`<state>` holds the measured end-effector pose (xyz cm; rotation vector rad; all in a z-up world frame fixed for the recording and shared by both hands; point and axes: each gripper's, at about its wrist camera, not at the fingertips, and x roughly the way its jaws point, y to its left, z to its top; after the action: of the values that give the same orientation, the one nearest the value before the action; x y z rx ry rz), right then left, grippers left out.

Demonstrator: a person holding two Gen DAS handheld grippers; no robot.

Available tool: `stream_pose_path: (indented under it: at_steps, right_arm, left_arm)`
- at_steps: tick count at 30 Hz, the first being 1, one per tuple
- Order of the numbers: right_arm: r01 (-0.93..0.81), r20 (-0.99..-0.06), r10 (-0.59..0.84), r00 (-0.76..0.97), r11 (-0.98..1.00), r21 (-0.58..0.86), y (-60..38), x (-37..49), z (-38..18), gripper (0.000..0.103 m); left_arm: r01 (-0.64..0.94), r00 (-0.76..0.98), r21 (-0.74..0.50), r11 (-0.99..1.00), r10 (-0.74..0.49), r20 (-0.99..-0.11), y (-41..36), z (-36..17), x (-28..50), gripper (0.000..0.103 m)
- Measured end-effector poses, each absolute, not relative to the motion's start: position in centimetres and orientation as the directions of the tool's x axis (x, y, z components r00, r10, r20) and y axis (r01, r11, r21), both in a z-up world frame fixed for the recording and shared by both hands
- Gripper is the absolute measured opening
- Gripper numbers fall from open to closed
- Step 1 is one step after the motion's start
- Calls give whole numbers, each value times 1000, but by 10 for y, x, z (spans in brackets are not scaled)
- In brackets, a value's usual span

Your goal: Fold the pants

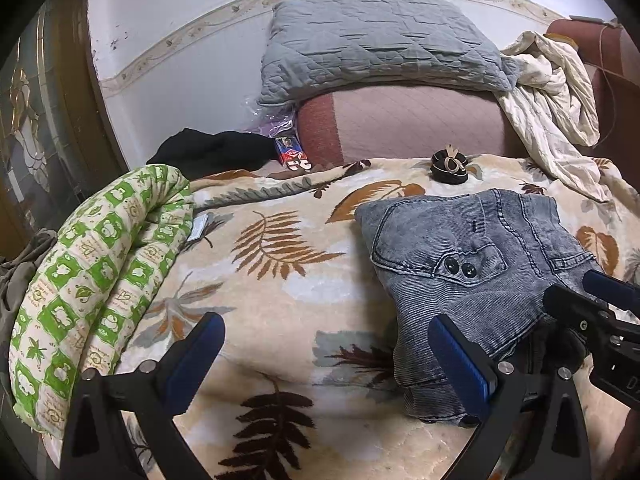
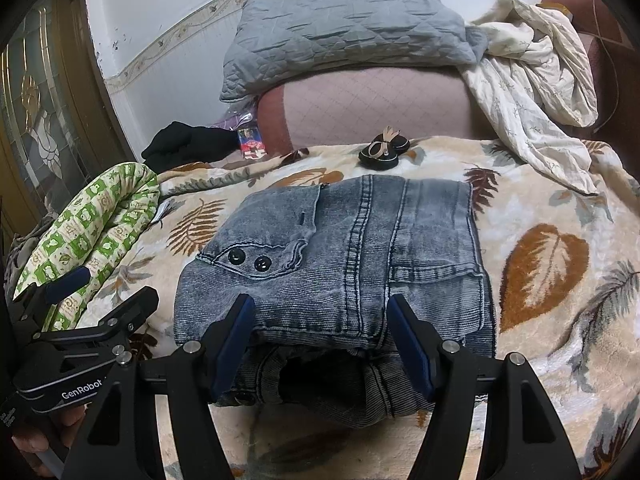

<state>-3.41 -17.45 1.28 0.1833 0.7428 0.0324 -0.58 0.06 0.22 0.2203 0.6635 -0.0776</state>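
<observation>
While folded pants (image 2: pixel 332 256) lie flat, right tongs (image 2: pixel 322 344) gape (empty).

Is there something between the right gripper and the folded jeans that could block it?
No, nothing visible does. The right gripper stands open at the near edge of the folded jeans, with only denim between its fingers. The left gripper sits off to the side.

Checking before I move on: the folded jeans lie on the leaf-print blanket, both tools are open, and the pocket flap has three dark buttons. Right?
Not quite: the pocket flap has two dark buttons, not three, as the right wrist view shows. The rest holds: the folded jeans lie on the leaf-print blanket, and the left tool and right tool are both open.
</observation>
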Motion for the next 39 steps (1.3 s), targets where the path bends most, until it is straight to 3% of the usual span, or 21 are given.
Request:
stream_pose_path:
  at_steps: [39]
  right_arm:
    - [27,-677,100,729,984,175,-170,-34,10,69]
  left_arm:
    - [160,784,172,972,-19,-620,-4,6,-10,103]
